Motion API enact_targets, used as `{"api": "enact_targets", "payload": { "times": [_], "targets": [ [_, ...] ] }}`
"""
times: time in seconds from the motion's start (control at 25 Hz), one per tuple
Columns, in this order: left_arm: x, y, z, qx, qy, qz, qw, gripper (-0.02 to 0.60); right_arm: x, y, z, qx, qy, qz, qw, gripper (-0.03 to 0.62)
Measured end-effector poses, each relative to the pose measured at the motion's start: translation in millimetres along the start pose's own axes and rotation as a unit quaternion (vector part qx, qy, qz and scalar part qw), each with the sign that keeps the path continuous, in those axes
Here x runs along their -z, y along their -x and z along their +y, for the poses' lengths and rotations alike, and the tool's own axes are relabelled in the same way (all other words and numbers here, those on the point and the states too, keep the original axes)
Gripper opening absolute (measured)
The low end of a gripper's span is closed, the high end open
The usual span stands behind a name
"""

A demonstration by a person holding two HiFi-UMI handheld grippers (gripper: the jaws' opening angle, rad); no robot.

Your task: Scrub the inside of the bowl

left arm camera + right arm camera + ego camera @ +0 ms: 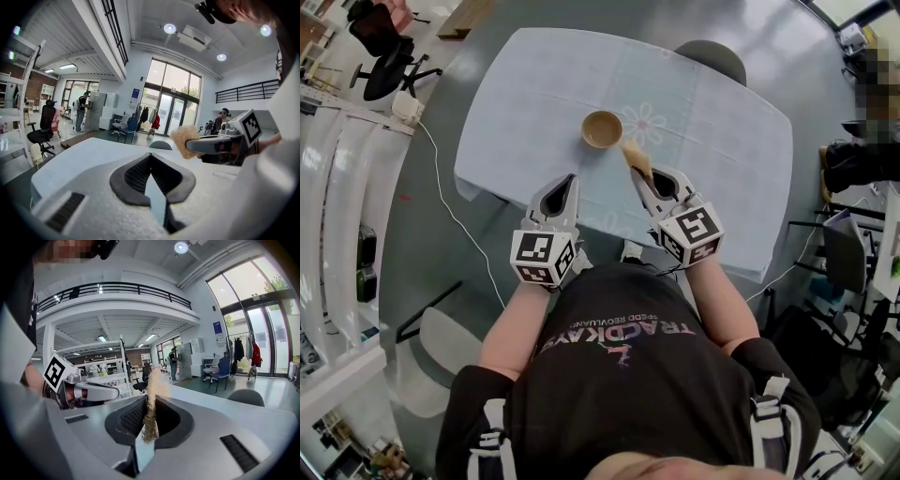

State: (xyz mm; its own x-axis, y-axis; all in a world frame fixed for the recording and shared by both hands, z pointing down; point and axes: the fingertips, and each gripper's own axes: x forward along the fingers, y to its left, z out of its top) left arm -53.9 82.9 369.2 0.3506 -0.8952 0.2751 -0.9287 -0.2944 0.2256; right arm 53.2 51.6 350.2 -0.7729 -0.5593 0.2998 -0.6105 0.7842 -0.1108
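A tan bowl (602,128) stands upright on the pale blue table (525,103), towards its far side. My right gripper (641,172) is shut on a beige sponge (636,157), which sticks out past its jaws just near and right of the bowl. In the right gripper view the sponge (153,401) is squeezed flat between the pads. My left gripper (569,181) hovers over the table's near edge, shut with nothing between its jaws. The left gripper view shows the right gripper (187,143) and the sponge (184,138) from the side. The bowl is out of both gripper views.
A grey chair (712,58) is pushed in at the table's far side. A white cable (455,202) runs over the floor at the left. Office chairs (382,58) and shelving (337,234) stand left. Dark stands and gear (848,244) crowd the right.
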Motion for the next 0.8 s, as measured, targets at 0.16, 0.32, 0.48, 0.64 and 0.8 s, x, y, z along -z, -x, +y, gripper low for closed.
{"api": "enact_targets", "payload": {
  "times": [0.16, 0.32, 0.48, 0.64, 0.8],
  "targets": [
    [-0.6, -0.7, -1.3, 0.001, 0.001, 0.001, 1.0000, 0.015, -1.7, 0.7, -0.7, -0.001, 0.000, 0.001, 1.000, 0.032],
    [0.1, -2.0, -4.2, 0.000, 0.002, 0.001, 1.0000, 0.015, -1.0, 3.3, -2.3, -0.001, 0.001, 0.001, 1.000, 0.032],
    [1.0, -3.8, -6.8, 0.001, 0.002, 0.001, 1.0000, 0.015, 0.7, 4.5, -4.7, -0.002, 0.000, 0.001, 1.000, 0.032],
    [0.8, -1.9, -7.2, 0.000, 0.003, 0.001, 1.0000, 0.015, -0.4, 5.1, -2.8, -0.004, 0.000, 0.000, 1.000, 0.032],
    [0.9, -1.0, -10.3, -0.001, 0.003, -0.001, 1.0000, 0.015, -1.1, 8.1, -2.9, -0.005, 0.002, -0.002, 1.000, 0.032]
  ]
}}
